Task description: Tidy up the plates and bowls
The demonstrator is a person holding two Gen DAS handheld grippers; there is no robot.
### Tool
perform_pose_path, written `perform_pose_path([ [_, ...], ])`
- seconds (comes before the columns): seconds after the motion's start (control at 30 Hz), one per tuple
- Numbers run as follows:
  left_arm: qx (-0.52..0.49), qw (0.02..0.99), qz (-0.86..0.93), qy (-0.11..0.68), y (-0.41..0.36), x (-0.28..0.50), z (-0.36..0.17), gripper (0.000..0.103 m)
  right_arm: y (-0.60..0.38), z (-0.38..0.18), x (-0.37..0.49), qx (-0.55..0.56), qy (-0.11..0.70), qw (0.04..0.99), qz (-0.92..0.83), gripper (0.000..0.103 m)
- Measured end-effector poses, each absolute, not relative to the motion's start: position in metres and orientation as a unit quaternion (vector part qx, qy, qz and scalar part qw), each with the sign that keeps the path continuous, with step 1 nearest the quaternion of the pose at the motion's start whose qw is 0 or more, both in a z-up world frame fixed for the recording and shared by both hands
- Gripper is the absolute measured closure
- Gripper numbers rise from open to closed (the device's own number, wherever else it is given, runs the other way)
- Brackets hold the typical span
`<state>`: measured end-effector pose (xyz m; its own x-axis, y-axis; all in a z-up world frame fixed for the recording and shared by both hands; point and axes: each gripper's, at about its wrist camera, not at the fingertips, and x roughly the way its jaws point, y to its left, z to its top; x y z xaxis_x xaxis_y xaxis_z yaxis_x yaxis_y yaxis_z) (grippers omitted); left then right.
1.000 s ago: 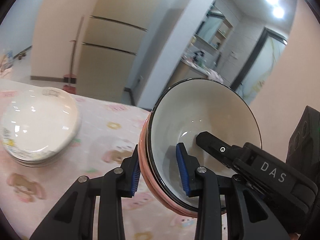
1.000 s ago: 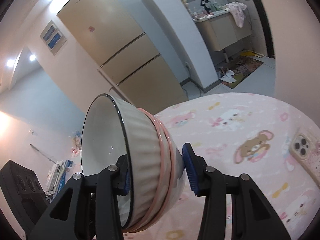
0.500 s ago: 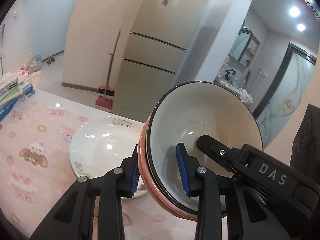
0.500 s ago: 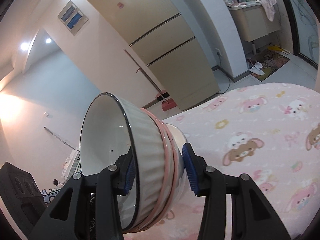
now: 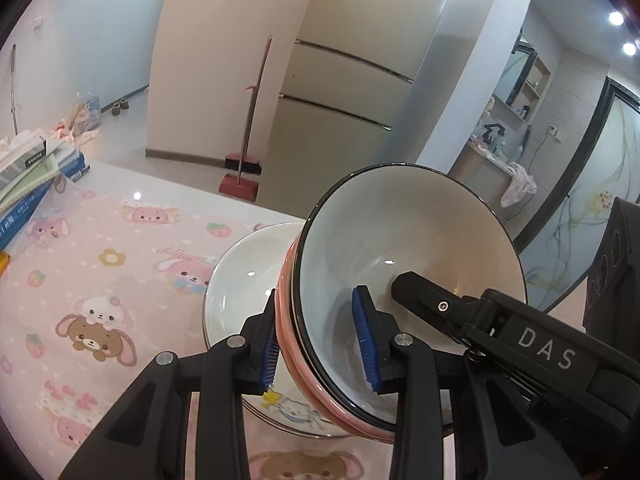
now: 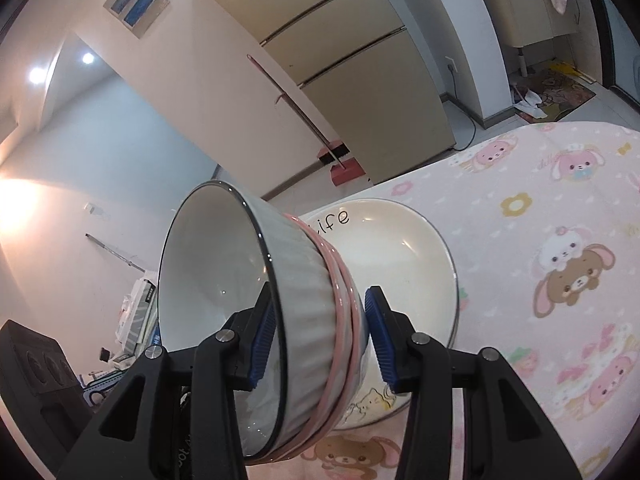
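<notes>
Holding a stack of nested bowls (image 5: 408, 256) between both tools, I have it tipped on its side above the pink cartoon-print tablecloth (image 5: 100, 292). My left gripper (image 5: 320, 352) pinches one side of the stack's rim, one blue pad inside the top bowl and the other against the pink bowls underneath. My right gripper (image 6: 320, 344) clamps the opposite side the same way, its inner pad in the white interior and its outer pad on the pink rims. The top bowl is ribbed grey-white with a dark rim; at least two pink bowls nest beneath it.

Just behind and below the stack sits a stack of white plates (image 6: 404, 256) on the tablecloth, the top one lettered "Life" at its far edge. I cannot tell whether the bowls touch it. Books (image 5: 32, 176) are piled at the table's left end. Beyond the table stand a beige fridge (image 5: 344, 92) and a red broom with dustpan (image 5: 244, 160).
</notes>
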<state>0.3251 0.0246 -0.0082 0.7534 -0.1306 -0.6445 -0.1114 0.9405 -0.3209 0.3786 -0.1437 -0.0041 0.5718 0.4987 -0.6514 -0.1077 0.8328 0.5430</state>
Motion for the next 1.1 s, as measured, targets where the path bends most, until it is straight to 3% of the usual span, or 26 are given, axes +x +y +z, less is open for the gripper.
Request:
perform_pose_path([
  [0.6,-0.165,0.913,-0.022,0.373,0.029,0.345,-0.047,0.067,-0.139,-0.037,0.387,0.227,0.452,0.846,0.167,0.059],
  [0.7,-0.163,0.915,-0.032,0.367,0.029,0.345,-0.048,0.068,-0.136,-0.036,0.389,0.221,0.453,0.849,0.160,0.052],
  [0.8,-0.151,0.919,-0.033,0.363,0.026,0.345,-0.047,0.067,-0.133,-0.035,0.389,0.204,0.438,0.860,0.162,0.051],
  [0.83,-0.145,0.923,-0.026,0.356,0.026,0.343,-0.045,0.065,-0.134,-0.036,0.390,0.202,0.433,0.862,0.167,0.047],
  [0.9,-0.133,0.930,-0.004,0.343,0.030,0.338,-0.042,0.041,-0.139,-0.036,0.389,0.205,0.425,0.866,0.166,0.032],
  [0.93,-0.125,0.935,0.001,0.332,0.032,0.334,-0.039,0.037,-0.142,-0.036,0.387,0.209,0.419,0.868,0.165,0.026],
  [1.1,-0.106,0.946,0.013,0.307,0.037,0.319,-0.023,0.035,-0.156,-0.027,0.387,0.215,0.397,0.878,0.158,0.023],
])
